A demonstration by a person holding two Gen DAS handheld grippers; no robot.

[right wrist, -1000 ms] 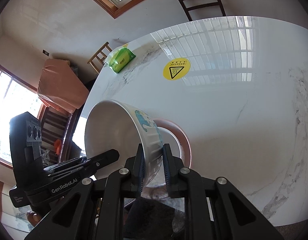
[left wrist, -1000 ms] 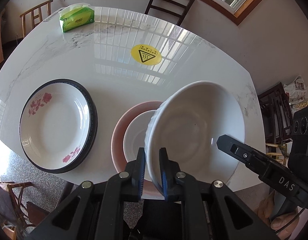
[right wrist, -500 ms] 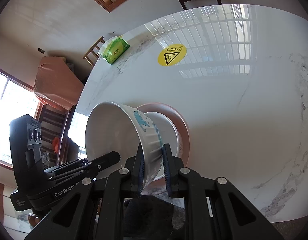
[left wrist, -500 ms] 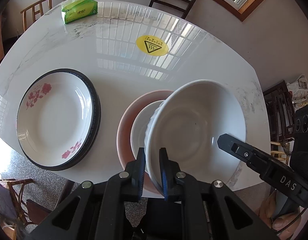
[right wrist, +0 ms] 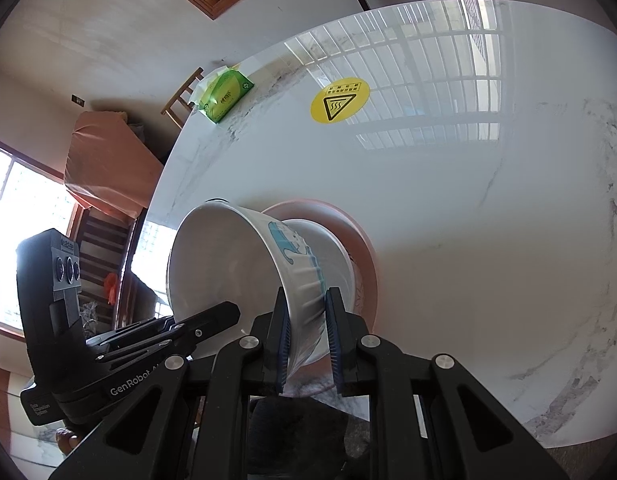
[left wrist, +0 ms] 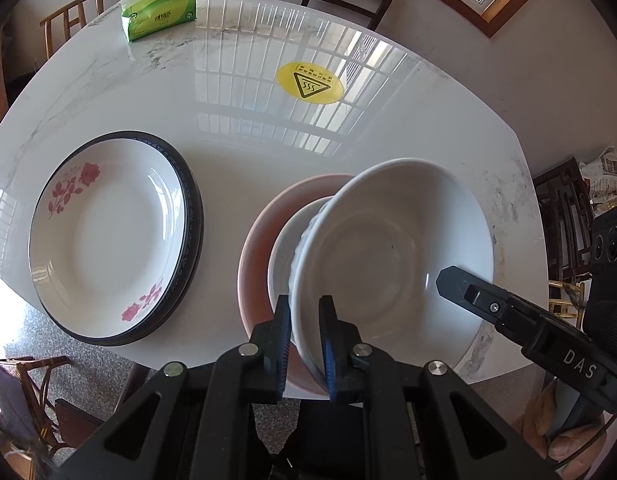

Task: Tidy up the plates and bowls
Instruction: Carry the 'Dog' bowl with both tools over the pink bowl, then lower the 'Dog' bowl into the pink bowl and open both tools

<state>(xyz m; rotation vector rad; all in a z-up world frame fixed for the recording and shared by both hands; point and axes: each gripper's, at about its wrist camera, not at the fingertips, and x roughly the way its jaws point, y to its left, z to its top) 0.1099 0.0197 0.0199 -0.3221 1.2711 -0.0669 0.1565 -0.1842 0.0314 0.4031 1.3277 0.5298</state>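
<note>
Both grippers, left [left wrist: 304, 338] and right [right wrist: 306, 338], stay clenched on the big white ceramic bowl [left wrist: 388, 248], now lower, nearly nesting in the smaller white bowl [left wrist: 286, 240] at its 9 o'clock.

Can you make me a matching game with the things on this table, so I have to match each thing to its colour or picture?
Things:
1. tissue pack
2. round sticker
3. flat plate on the left
4. big bowl held by both grippers
5. dish under the small bowl

Colours or pictures:
A. yellow with a warning triangle
B. pink
C. green
D. white with pink roses and a dark rim
E. white inside, blue picture outside

Pairs: 1-C, 2-A, 3-D, 4-E, 5-B
</note>
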